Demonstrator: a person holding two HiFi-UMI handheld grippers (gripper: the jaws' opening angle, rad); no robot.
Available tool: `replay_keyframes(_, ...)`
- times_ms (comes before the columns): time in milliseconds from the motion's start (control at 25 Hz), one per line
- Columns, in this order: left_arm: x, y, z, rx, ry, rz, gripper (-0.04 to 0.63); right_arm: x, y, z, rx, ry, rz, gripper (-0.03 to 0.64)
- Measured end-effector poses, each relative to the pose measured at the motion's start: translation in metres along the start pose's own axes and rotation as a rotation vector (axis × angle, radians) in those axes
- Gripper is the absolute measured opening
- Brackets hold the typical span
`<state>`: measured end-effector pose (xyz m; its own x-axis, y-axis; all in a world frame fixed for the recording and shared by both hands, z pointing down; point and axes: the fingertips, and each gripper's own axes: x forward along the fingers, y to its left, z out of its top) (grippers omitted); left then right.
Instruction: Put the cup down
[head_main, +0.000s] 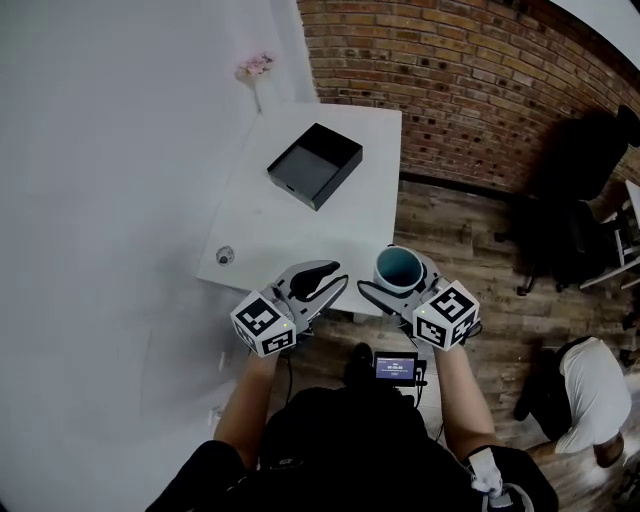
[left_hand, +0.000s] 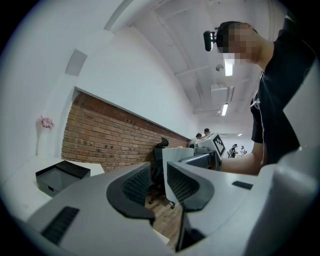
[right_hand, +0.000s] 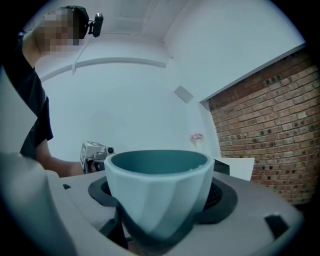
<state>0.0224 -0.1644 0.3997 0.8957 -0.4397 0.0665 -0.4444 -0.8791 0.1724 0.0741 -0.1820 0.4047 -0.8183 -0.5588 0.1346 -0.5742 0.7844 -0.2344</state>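
Right tongs (head_main: 398, 287) pinch the teal cup (head_main: 400, 266), its base hidden; left tongs (head_main: 332, 282) slightly spread, overlapping the table's (head_main: 270, 235) lower edge.

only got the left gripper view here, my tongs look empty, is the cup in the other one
observer: Yes, the right tongs are clamped on the teal cup, which is upright with its open end up.
operator: is it over the table yet
observer: In the head view it shows at the near right corner of the white table. I can't tell its height above it.
operator: anything near there on the table
observer: A small round thing sits by the near left corner, well clear of the cup.
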Motion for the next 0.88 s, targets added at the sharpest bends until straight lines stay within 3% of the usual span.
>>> replay_keyframes(280, 0.028, 0.029, 0.005, -0.004, 0.009, 0.031, 0.097, 0.015, -0.039, 0.008, 0.014, 0.005, 0.032, 0.4)
replay_keyframes(880, 0.022, 0.057, 0.007, -0.025, -0.001, 0.067, 0.097, 0.044, -0.043, 0.013, 0.012, 0.025, 0.075, 0.4)
